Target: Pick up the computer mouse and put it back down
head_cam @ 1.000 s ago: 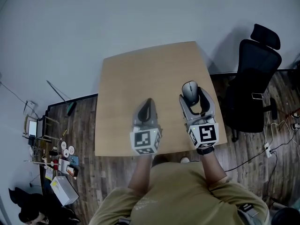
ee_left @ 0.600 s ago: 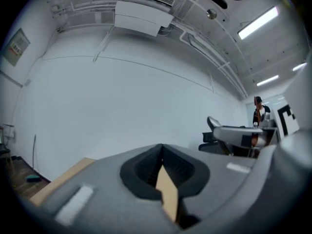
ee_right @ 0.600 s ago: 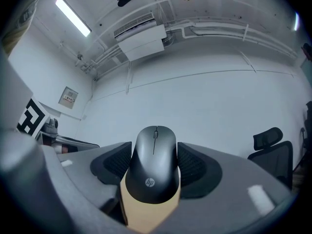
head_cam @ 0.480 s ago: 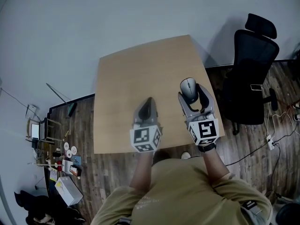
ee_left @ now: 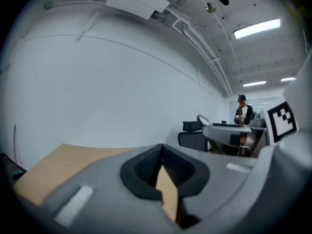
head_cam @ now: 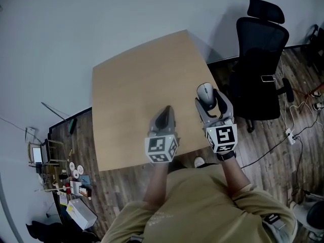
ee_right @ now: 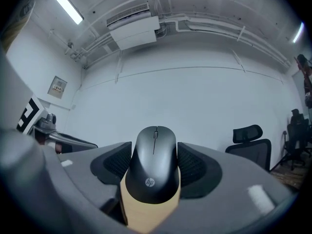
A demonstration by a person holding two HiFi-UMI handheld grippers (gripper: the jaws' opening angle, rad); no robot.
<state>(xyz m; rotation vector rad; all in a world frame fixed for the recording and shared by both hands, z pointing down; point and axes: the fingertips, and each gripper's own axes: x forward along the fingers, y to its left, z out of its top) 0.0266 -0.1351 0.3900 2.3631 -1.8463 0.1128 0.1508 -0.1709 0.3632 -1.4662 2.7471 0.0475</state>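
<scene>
A dark grey computer mouse sits between the jaws of my right gripper, near the right edge of the tan table. In the right gripper view the mouse fills the gap, both pads pressing its sides, with the tabletop showing beneath it. I cannot tell whether the mouse touches the table. My left gripper hangs over the table's near middle, its jaws shut with nothing in them; the left gripper view shows the left gripper with its pads together.
A black office chair stands just right of the table on the wooden floor. Floor clutter lies at the lower left, and cables at the right. A person stands far off by desks.
The head view has swung, so the table sits further left. The right gripper, still holding the mouse, now shows closer to the table's right edge. The left gripper stays shut.
</scene>
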